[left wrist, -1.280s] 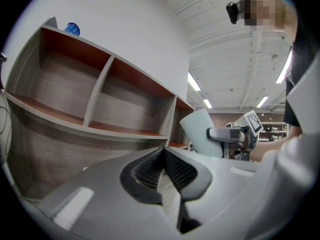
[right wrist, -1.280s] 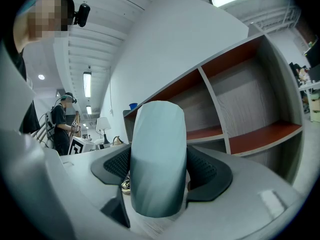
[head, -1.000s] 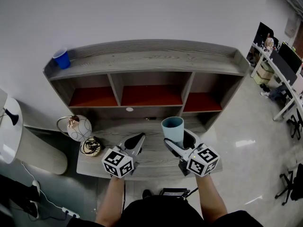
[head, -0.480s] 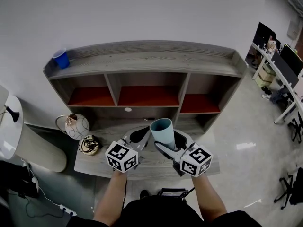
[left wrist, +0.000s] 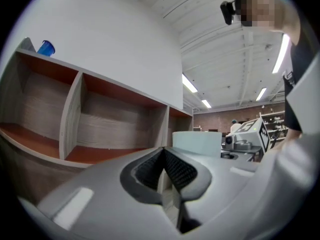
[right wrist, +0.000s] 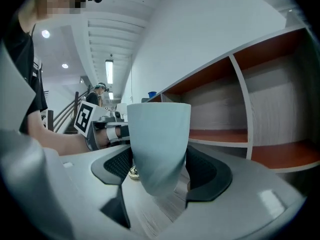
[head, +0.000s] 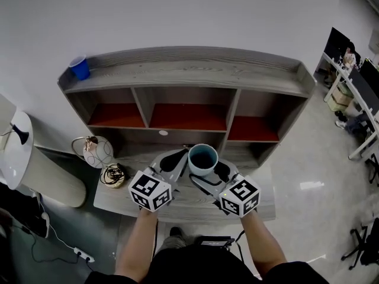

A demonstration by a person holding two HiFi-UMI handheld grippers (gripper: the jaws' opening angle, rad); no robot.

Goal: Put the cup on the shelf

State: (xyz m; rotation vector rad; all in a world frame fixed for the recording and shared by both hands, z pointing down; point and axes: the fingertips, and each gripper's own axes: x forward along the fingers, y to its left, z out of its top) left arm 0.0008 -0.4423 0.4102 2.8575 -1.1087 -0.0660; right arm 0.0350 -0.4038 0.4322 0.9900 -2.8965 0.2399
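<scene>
A pale blue cup (head: 202, 160) is held upright above the desk top (head: 189, 201), in front of the shelf unit's middle cubby (head: 188, 116). My right gripper (head: 208, 171) is shut on its lower part; in the right gripper view the cup (right wrist: 159, 144) fills the space between the dark pads (right wrist: 206, 171). My left gripper (head: 176, 157) sits just left of the cup, shut with nothing in it, and its pads (left wrist: 172, 170) meet. From the left gripper view the cup (left wrist: 197, 143) shows just to the right.
A small dark blue cup (head: 79, 68) stands at the left end of the top shelf (head: 189, 74). A round white ornament (head: 96, 152) and a coil of cord (head: 112, 174) lie on the desk's left end. Office desks (head: 358, 81) stand at far right.
The right gripper has carried the cup up and to the left, toward the middle cubby. The left gripper has closed in beside the cup.
</scene>
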